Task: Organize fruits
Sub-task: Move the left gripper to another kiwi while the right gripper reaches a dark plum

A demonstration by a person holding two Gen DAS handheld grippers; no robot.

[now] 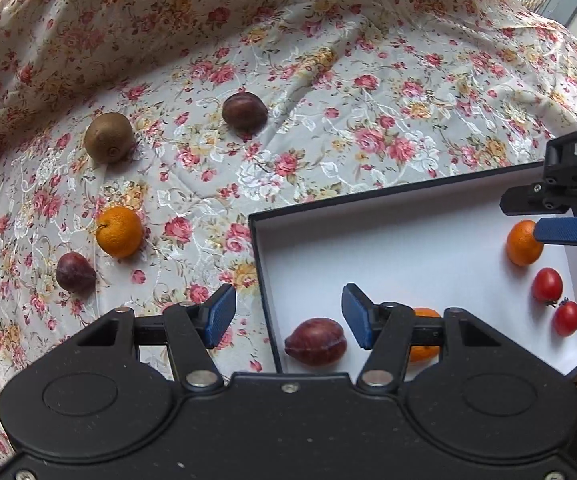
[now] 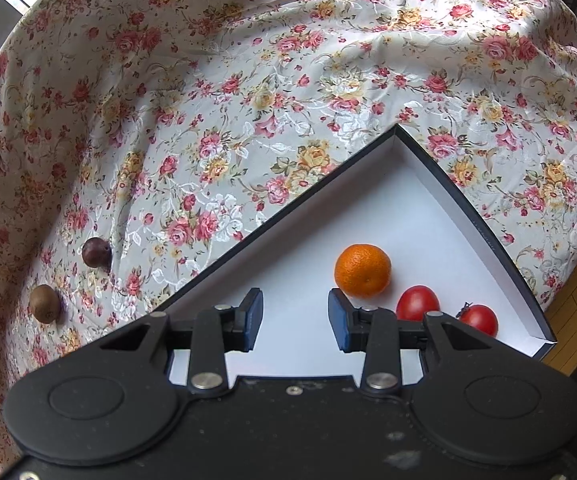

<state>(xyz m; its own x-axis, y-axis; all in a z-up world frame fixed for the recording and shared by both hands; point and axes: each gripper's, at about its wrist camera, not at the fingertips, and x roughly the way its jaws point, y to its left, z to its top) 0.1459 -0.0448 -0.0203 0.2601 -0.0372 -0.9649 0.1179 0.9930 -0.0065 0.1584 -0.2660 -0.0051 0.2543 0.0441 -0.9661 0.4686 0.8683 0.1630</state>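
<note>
Floral cloth (image 1: 328, 80) over the counter, bearing loose orange (image 1: 119, 231), plums, kiwi (image 1: 109, 137). Left gripper (image 1: 288, 316) spread, empty; right gripper (image 2: 295, 320) likewise, above the box (image 2: 428, 208). Best approach: straddle orange squarely, pinch gently.

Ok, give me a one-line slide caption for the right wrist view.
Open right gripper hovers over the black-rimmed box holding an orange and two tomatoes.

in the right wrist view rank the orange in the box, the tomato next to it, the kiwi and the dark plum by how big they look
1. orange
2. tomato, partly hidden behind the fingers
3. kiwi and dark plum: look alike, and both lie farther off, so unranked
</note>
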